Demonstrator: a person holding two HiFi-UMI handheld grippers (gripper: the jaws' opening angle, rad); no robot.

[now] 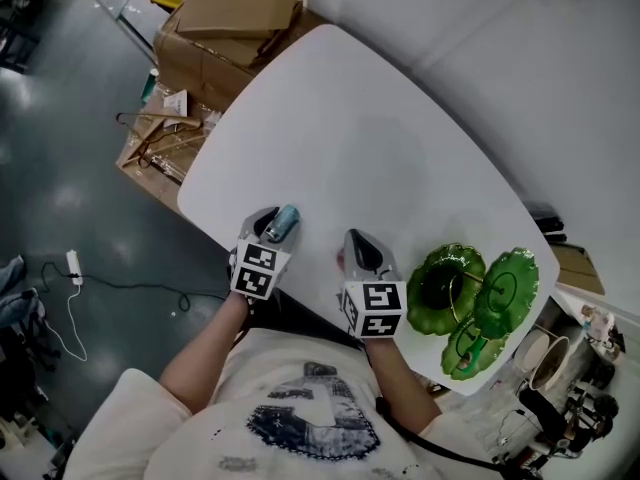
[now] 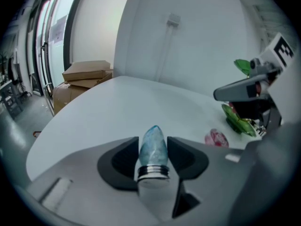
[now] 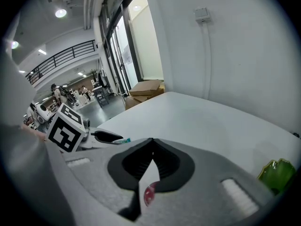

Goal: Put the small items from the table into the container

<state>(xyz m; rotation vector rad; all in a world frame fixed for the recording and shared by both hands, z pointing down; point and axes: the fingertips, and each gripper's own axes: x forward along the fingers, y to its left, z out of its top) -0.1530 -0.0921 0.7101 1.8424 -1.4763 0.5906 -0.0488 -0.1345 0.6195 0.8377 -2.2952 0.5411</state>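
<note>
A small blue bulb-shaped piece (image 2: 153, 147) with a silver screw base sits between the pads of my left gripper (image 2: 154, 145), which press on both its sides. In the head view this gripper (image 1: 278, 220) is near the table's front edge with the blue piece (image 1: 285, 222) at its tip. My right gripper (image 1: 355, 238) is shut with nothing in it. A small pink item (image 2: 216, 138) lies on the table just under its closed jaws (image 3: 151, 155), showing as a red patch (image 3: 148, 194) below them. The green glass dish set (image 1: 470, 298) stands to the right.
The white table (image 1: 370, 138) runs away from me toward a white wall. Cardboard boxes (image 1: 235, 18) stand on the floor past its far left corner, with wooden hangers (image 1: 155, 138) beside them. Cluttered gear (image 1: 570, 368) stands off the right end.
</note>
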